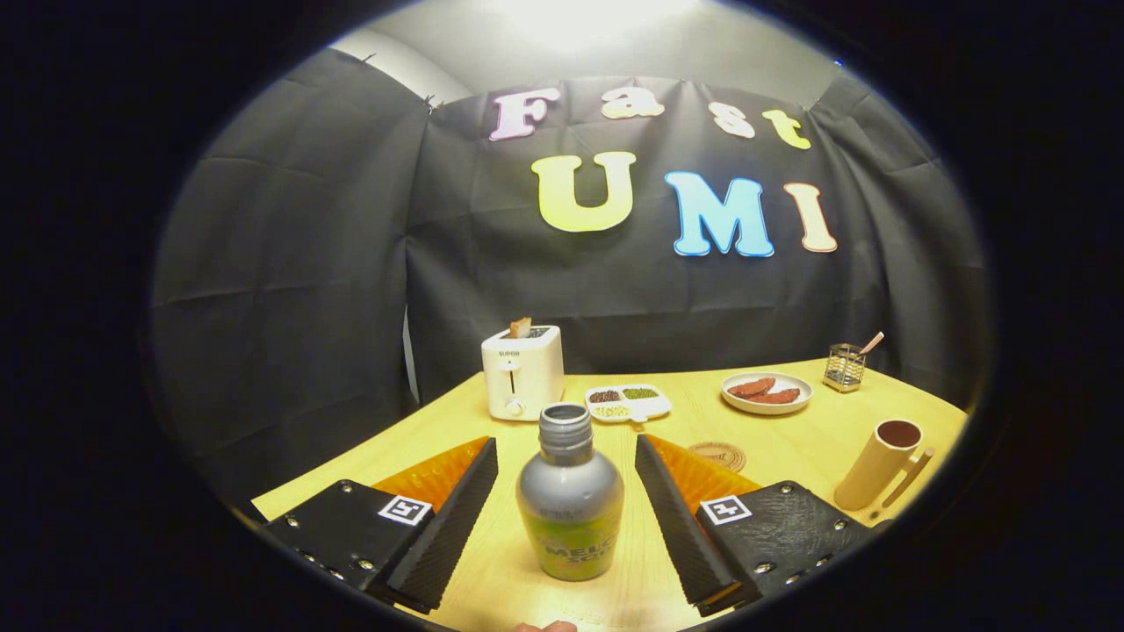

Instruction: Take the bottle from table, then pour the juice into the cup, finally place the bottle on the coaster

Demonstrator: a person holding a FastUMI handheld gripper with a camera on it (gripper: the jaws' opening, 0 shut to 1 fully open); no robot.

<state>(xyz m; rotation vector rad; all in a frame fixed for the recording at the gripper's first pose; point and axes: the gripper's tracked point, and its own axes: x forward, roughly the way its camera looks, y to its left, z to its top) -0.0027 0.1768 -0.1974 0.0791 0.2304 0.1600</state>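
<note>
gripper view looks along the gripper [566, 505] over a pale wooden table [790, 439]. its two fingers are spread wide, released, and touch nothing. the bottle [570, 500] stands upright on the table between them, with a clear gap on each side; its cap is off and the neck is open. the coaster [718, 455], round and brown, lies flat on the table just beyond the right finger, partly hidden by it. the cup [881, 463], tall and tan with a handle, stands further to the right, well apart from the bottle, and looks dark inside. beyond the bottle, near the booth's wall, stands a white toaster [522, 372] with a slice of toast [520, 327] sticking up from a slot. right of the toaster sits a divided dish [628, 403] with grains in its compartments. further right is a plate [767, 391] with reddish pieces of food on it, and beside that a small wire holder [844, 367] with a stick leaning in it. a fingertip [546, 626] shows at the near rim, below the bottle.
</note>
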